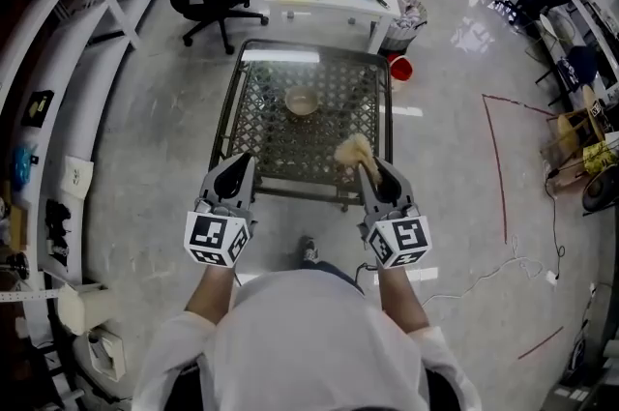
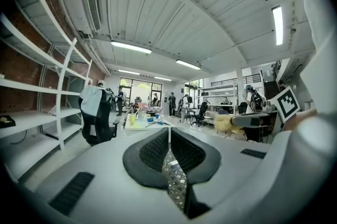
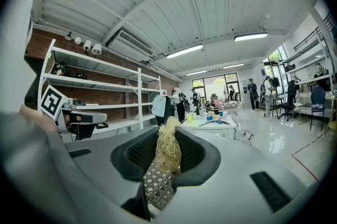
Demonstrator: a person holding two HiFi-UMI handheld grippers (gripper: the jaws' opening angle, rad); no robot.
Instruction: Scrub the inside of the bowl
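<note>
The counter (image 1: 253, 124) is dark metal lattice; toward its twelve o'clock the tan bowl (image 1: 302, 101) looks matt, perhaps wood. The scrubber (image 3: 167, 150) is rough, straw-like fibre.

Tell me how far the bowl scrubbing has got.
Done: the right gripper is clamped on the straw-coloured scrubber.
In hand: it hovers over the near edge of the lattice table, short of the bowl.
Left: the bowl sits alone mid-table, untouched, and the left gripper is shut and empty. All the scrubbing of the inside remains.
</note>
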